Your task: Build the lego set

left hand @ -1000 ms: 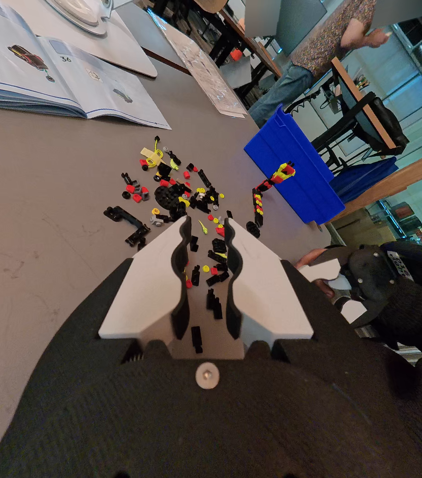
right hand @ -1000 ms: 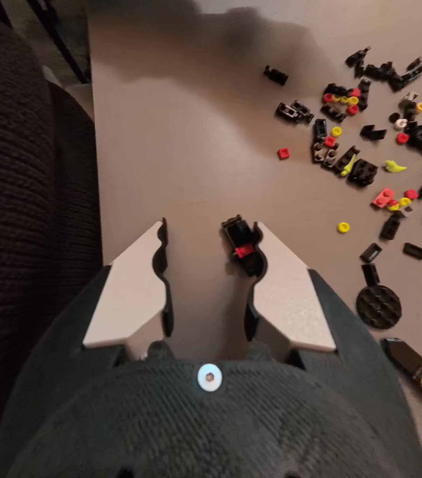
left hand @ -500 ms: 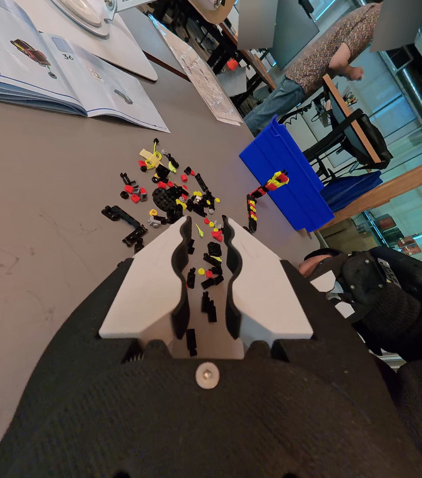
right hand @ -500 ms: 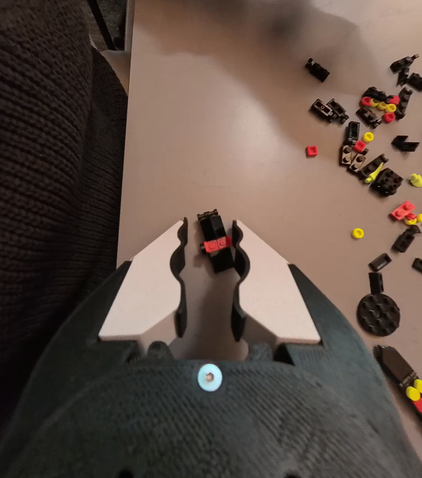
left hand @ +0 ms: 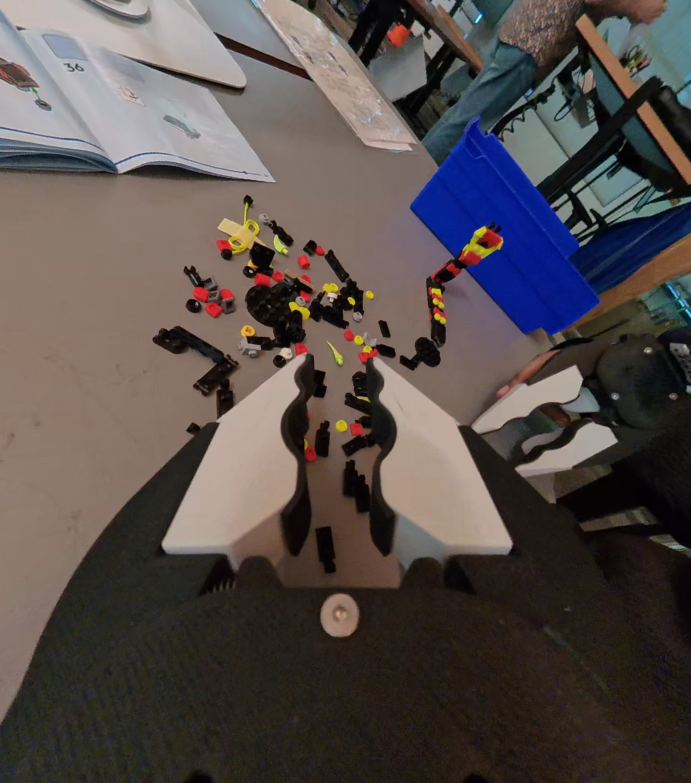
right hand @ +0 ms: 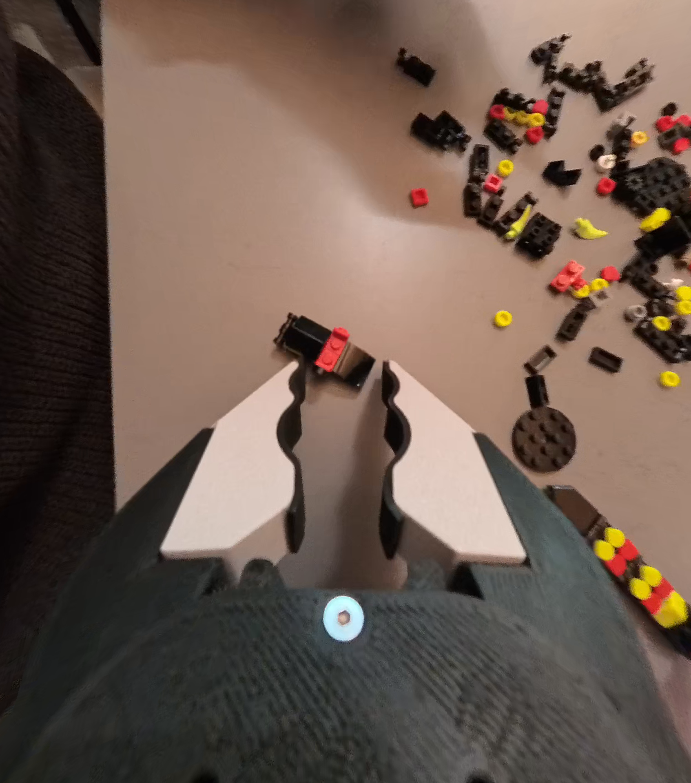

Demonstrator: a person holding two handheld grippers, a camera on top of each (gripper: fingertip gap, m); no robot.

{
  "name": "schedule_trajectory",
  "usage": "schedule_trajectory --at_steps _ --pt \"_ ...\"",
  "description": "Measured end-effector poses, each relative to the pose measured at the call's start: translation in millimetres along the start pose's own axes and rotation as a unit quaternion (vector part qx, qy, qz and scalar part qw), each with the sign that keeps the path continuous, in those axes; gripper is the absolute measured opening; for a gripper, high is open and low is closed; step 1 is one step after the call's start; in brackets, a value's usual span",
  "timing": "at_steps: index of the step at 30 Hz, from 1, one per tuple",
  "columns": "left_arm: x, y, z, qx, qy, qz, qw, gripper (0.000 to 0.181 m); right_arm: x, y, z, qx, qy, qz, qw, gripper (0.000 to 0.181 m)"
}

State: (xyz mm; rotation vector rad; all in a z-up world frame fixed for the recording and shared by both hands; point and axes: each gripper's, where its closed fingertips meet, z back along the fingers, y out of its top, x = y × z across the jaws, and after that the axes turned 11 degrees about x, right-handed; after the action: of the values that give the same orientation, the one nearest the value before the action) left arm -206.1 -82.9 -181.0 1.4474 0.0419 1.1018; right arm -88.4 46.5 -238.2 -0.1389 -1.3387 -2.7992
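Loose black, red and yellow lego pieces (left hand: 293, 305) lie scattered on the grey table (left hand: 60, 381). My left gripper (left hand: 339, 362) hovers over the near end of the pile, partly open and empty. A black, red and yellow snake-like assembly (left hand: 437, 296) lies to the right with its head raised; it also shows in the right wrist view (right hand: 640, 580). My right gripper (right hand: 341, 366) is partly open and empty. A small black assembly with a red plate (right hand: 322, 351) lies on the table just ahead of its left fingertip. The right gripper also shows in the left wrist view (left hand: 547, 415).
An open instruction booklet (left hand: 102, 110) lies at the far left. A blue bin (left hand: 505, 237) stands at the table's right edge. A black round plate (right hand: 544, 440) lies right of my right gripper. A dark knit sleeve (right hand: 17, 296) lies past the table edge. A person (left hand: 505, 84) stands beyond. About 9 cm separates my right fingertips from the black round plate (right hand: 544, 440). It turns up in the left wrist view (left hand: 429, 352) as well.
My right gripper's jaws narrowed from wide open. The small black and red assembly turned and now lies ahead of the left fingertip instead of between the jaws. The left gripper barely moved.
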Motion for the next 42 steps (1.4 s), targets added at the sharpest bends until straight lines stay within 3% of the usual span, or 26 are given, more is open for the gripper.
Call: schedule_trajectory --at_steps 5,16,22,29,37,42 --pt "0.3 -2.5 -0.8 -0.005 0.000 -0.003 1.000 0.022 22.2 3.8 1.9 0.003 -0.071 0.016 0.997 0.033" --pt "-9.2 -8.8 -3.0 -0.022 0.034 -0.028 0.999 0.023 35.6 16.9 10.0 0.048 -0.104 -0.019 0.993 0.031" --pt "-35.5 -9.8 -11.3 -0.051 0.133 -0.155 0.978 0.030 31.3 21.4 6.2 0.068 -0.085 -0.050 0.993 0.031" --pt "-32.2 -27.2 -29.0 -0.100 0.159 -0.269 0.945 0.014 27.2 20.0 2.4 0.058 -0.083 -0.037 0.994 0.031" --pt "-43.1 -29.9 -39.0 -0.116 0.141 -0.183 0.966 0.020 28.4 18.3 1.3 0.056 -0.083 -0.039 0.994 0.031" --pt "-45.0 -32.4 -41.6 -0.129 0.144 -0.189 0.963 0.021 28.7 17.6 0.7 0.054 -0.083 -0.040 0.994 0.031"
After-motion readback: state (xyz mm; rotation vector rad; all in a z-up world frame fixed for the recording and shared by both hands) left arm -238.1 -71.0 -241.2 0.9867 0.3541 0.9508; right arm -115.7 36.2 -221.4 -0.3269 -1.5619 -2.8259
